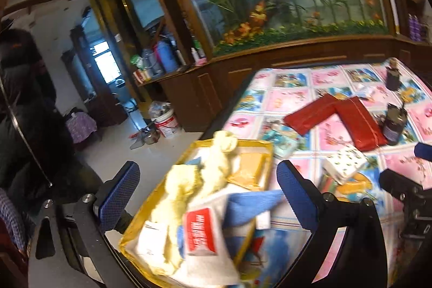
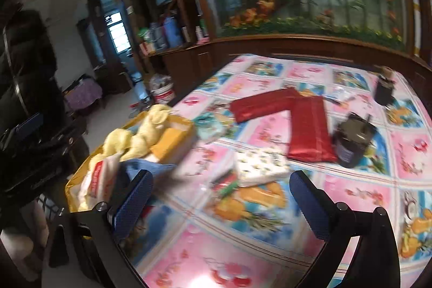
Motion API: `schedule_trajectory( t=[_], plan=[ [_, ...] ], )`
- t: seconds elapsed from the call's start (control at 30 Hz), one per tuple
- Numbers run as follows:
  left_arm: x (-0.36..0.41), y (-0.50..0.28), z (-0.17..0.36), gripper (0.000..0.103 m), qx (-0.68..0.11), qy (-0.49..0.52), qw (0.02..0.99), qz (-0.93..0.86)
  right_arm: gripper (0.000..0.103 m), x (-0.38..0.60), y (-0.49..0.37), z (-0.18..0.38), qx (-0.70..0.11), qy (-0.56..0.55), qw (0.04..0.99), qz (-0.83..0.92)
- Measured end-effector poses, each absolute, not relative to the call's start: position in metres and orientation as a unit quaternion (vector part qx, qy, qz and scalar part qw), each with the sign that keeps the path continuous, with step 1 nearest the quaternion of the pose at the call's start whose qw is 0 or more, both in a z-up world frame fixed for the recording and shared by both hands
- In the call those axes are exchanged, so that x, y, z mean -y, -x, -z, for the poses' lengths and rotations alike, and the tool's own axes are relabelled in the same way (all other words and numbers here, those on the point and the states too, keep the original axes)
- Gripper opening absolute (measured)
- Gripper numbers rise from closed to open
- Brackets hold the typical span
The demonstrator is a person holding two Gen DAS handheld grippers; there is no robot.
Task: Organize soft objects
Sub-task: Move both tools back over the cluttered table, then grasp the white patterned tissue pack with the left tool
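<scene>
**A:** ok so where's everything sitting? Both claws look wide apart to me. The left gripper has its blue pads spread with nothing pinched, and the right gripper is the same, just tablecloth showing between the pads.

**B:** yep, both gaping, nothing held. The soft stuff is piled in the yellow tray, which sits right in front of the left claw, partly in the gap between its pads: a fluffy yellow cloth, a blue cloth, a white cloth with a red label and an orange sponge.

**A:** and from the right claw?

**B:** the tray is off to its left. Straight ahead of it lies a white patterned pack, then two red pouches further out, with a dark jar ahead to the right. It's all a bit blurry though.
</scene>
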State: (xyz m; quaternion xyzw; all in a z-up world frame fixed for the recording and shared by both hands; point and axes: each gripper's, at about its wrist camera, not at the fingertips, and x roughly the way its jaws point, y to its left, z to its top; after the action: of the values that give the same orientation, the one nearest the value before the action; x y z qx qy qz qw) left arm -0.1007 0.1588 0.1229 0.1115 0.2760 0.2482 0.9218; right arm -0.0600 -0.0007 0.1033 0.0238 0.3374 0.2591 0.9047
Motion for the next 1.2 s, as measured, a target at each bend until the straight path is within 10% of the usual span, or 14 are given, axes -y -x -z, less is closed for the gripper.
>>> schedule_trajectory(
  t=[1.2],
  plan=[
    [-0.140,-0.032,-0.043,0.102,-0.457,-0.010,0.889,-0.018,0.102,0.123,0.001,-0.056,-0.358,-0.112,0.914,-0.152]
  ],
)
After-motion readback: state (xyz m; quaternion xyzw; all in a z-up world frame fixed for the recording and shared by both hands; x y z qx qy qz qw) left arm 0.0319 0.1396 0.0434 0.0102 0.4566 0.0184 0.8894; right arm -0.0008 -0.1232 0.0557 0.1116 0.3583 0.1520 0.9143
